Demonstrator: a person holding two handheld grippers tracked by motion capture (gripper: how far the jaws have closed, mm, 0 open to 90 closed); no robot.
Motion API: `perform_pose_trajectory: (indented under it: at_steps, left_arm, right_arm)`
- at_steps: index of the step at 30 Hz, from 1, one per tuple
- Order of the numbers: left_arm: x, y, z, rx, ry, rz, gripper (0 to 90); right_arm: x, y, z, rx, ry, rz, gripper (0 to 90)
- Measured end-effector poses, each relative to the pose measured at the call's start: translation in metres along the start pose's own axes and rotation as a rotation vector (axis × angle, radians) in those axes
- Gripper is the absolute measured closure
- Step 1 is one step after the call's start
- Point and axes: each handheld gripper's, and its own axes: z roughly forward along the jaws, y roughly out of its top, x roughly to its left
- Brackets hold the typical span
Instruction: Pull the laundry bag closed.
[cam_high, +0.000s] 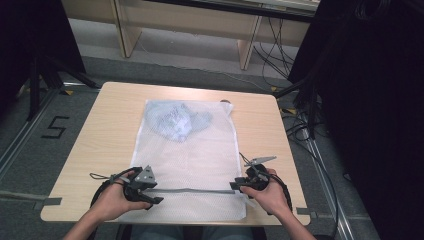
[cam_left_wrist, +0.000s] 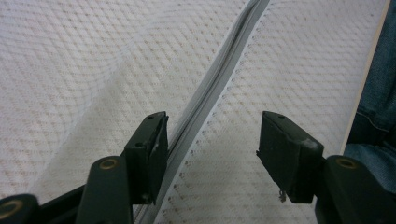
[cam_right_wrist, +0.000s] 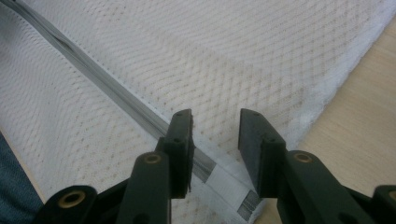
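Overhead, a white mesh bag (cam_high: 187, 155) with bluish clothing (cam_high: 175, 120) inside lies flat on the tabletop (cam_high: 100, 130), the left gripper (cam_high: 148, 192) and right gripper (cam_high: 239, 185) at either end of its grey zipper (cam_high: 192, 190). Along the left gripper (cam_left_wrist: 212, 140), the jaws stand open astride the zipper (cam_left_wrist: 210, 98), gripping nothing. Along the right gripper (cam_right_wrist: 215, 133), jaws gape over the zipper's (cam_right_wrist: 116, 95) end, so the zipper work looks barely begun.

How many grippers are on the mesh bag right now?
2. The left gripper sits at the zipper's left end and the right gripper at its right end, both open over the white mesh bag near the table's front edge.
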Motion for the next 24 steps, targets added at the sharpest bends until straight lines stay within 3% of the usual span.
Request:
perform_pose_trajectory:
  at_steps: [1, 3, 4, 5, 6, 10, 12, 14, 16, 17, 18, 19, 21, 22, 23, 24]
  left_arm:
    - [-0.002, -0.001, 0.001, -0.027, 0.006, -0.036, 41.8]
    - [0.001, -0.001, -0.003, 0.013, 0.012, 0.019, 41.5]
    - [0.000, -0.002, -0.003, 0.002, 0.016, -0.004, 41.3]
    - [0.002, -0.002, -0.007, 0.021, 0.018, 0.021, 41.1]
    - [0.002, -0.002, -0.009, 0.012, 0.025, 0.007, 40.9]
    - [0.011, -0.004, -0.024, 0.035, 0.049, 0.032, 40.0]
    - [0.025, -0.012, -0.043, 0.064, 0.077, 0.045, 39.4]
    - [0.034, -0.021, -0.054, 0.087, 0.080, 0.003, 38.4]
    - [0.040, -0.027, -0.061, 0.105, 0.087, 0.010, 38.3]
    - [0.043, -0.032, -0.064, 0.102, 0.094, -0.013, 39.3]
    - [0.048, -0.040, -0.069, 0.108, 0.101, -0.024, 40.2]
    - [0.050, -0.043, -0.071, 0.116, 0.102, -0.020, 40.5]
    - [0.050, -0.048, -0.071, 0.120, 0.089, -0.034, 40.0]
    - [0.050, -0.052, -0.069, 0.125, 0.061, -0.011, 39.4]
    - [0.050, -0.052, -0.069, 0.125, 0.061, -0.011, 38.6]
    - [0.050, -0.054, -0.067, 0.128, 0.051, 0.020, 38.6]
  right_arm:
    - [0.000, 0.000, -0.001, 0.013, 0.000, 0.001, 65.9]
    - [0.000, 0.000, -0.001, 0.021, 0.002, 0.000, 65.8]
    - [0.000, 0.000, -0.002, 0.019, 0.004, -0.001, 65.7]
    - [0.000, -0.001, 0.001, -0.010, 0.011, 0.008, 65.6]
    - [0.000, -0.001, 0.000, 0.003, 0.002, 0.008, 65.5]
    - [0.001, 0.001, -0.001, -0.003, 0.009, -0.014, 65.5]
    - [0.005, 0.004, -0.003, 0.034, 0.016, 0.004, 65.5]
    - [0.006, 0.008, -0.002, 0.018, 0.009, -0.035, 65.9]
    - [0.007, 0.010, -0.001, 0.016, 0.012, -0.047, 66.3]
    - [0.011, 0.012, -0.001, 0.026, 0.020, -0.041, 67.0]
    - [0.015, 0.015, 0.002, 0.000, 0.025, -0.051, 67.8]
    - [0.016, 0.019, 0.001, 0.028, 0.018, -0.081, 68.1]
    - [0.019, 0.021, 0.001, 0.038, 0.018, -0.072, 68.4]
    - [0.022, 0.025, 0.004, 0.027, 0.040, -0.102, 68.6]
    - [0.025, 0.027, 0.005, 0.030, 0.046, -0.089, 68.8]
    - [0.025, 0.027, 0.005, 0.030, 0.046, -0.089, 68.8]
